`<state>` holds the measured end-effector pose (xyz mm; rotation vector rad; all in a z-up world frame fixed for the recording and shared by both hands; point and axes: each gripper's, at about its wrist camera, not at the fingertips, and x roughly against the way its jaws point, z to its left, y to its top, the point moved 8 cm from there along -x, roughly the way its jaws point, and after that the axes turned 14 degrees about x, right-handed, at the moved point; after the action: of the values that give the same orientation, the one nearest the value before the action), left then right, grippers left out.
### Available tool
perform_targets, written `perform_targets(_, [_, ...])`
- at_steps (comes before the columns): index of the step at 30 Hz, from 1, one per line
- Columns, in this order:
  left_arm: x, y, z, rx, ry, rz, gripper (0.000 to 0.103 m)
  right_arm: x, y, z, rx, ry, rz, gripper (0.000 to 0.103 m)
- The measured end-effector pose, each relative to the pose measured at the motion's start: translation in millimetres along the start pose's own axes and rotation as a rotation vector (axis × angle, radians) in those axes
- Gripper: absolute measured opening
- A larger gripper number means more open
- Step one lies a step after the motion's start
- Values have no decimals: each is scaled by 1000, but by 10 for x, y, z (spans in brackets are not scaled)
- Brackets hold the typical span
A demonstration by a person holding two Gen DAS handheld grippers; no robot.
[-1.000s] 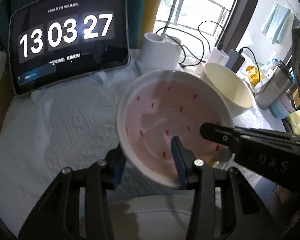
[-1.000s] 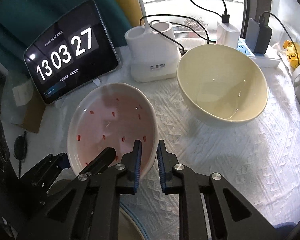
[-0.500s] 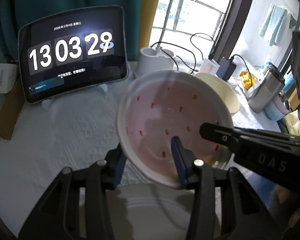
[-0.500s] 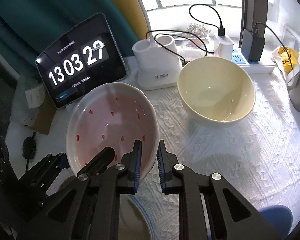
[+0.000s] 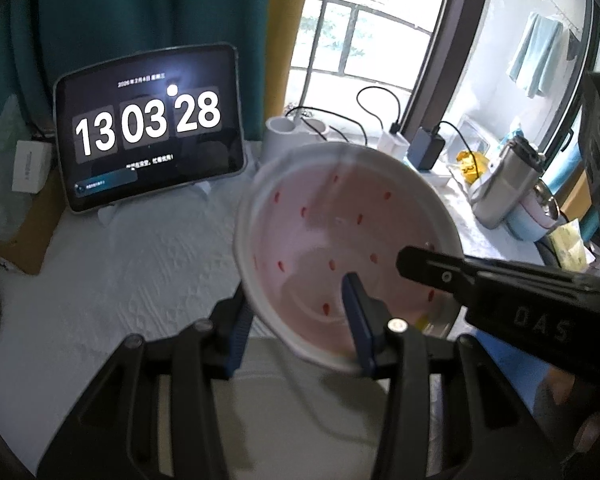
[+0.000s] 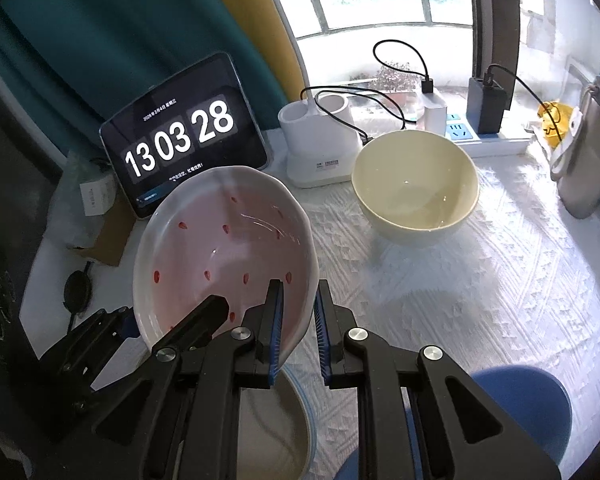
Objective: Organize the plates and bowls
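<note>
A pink bowl with red specks point(image 5: 340, 236) point(image 6: 224, 256) is held in the air above the table, tilted. My left gripper point(image 5: 296, 320) is shut on its near rim, one finger inside and one outside. My right gripper point(image 6: 298, 320) is shut on its right rim in the same way. A plate point(image 6: 276, 432) point(image 5: 300, 412) lies on the table right below the bowl, partly hidden by the grippers. A cream bowl point(image 6: 416, 188) stands upright on the white cloth to the right, apart from both grippers.
A tablet clock point(image 6: 184, 140) leans at the back left. A white holder point(image 6: 320, 148) with cables, a power strip point(image 6: 484, 140) and a steel flask point(image 6: 588, 160) stand along the window side. A blue item point(image 6: 532, 404) sits at the near right edge.
Both grippers have lifted the pink bowl higher off the table and kept their hold. The cream bowl has not moved.
</note>
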<state>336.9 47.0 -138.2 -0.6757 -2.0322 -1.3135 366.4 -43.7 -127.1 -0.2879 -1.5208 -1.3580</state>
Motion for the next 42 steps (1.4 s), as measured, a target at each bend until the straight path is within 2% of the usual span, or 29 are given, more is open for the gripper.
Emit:
perform_targets(16, [358,-153,-373,-46,-29,-27,45,489,-198,-82,-18,-12,-56,16])
perform_targets(42, [597,-766,-1183,-121,-56,-7,45,1144,-792,-572,-75,-26,-107,17])
